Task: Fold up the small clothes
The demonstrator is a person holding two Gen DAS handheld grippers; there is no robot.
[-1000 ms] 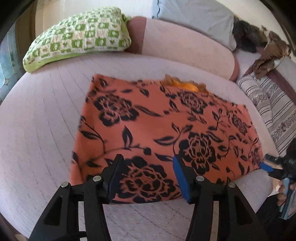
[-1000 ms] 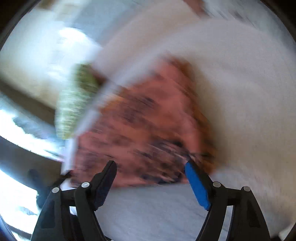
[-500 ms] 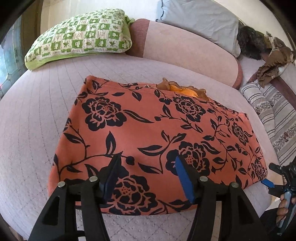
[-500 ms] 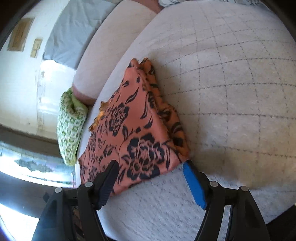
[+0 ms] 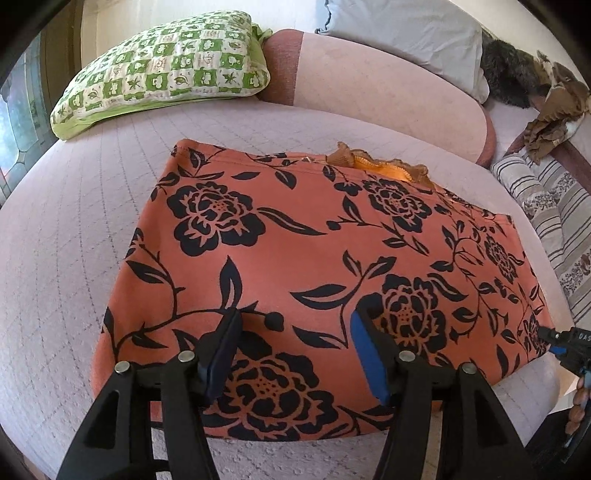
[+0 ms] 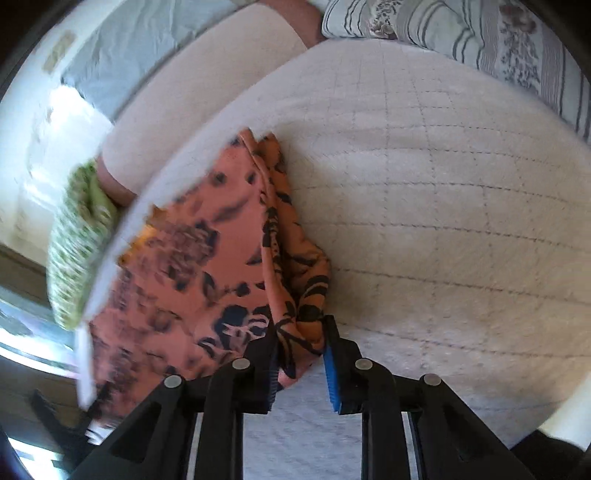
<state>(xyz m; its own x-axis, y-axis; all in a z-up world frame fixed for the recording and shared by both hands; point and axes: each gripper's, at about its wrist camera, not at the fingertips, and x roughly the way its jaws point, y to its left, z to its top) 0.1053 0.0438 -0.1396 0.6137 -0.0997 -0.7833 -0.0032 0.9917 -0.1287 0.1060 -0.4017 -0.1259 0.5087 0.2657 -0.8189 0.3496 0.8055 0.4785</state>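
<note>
An orange garment point(image 5: 314, 240) with black flowers lies flat on the pink quilted bed cover point(image 5: 74, 240), a ruffled orange trim peeking out at its far edge. My left gripper point(image 5: 295, 328) hovers open over its near edge, nothing between the fingers. In the right wrist view, the garment's point(image 6: 207, 266) near right corner is bunched between the jaws of my right gripper point(image 6: 300, 343), which are closing, and both pads touch the cloth. That right gripper point(image 5: 554, 341) also shows at the left wrist view's right edge, at the garment's corner.
A green checked pillow point(image 5: 162, 70) lies at the back left, a pink bolster point(image 5: 369, 88) and a grey pillow point(image 5: 406, 33) behind the garment. A striped cushion point(image 5: 546, 206) and brown clothes point(image 5: 550, 122) are at the right. The bed's front edge is close under both grippers.
My right gripper's jaws have narrowed from wide apart onto the garment's right corner. My left gripper has drifted a little further over the garment's near edge, still open.
</note>
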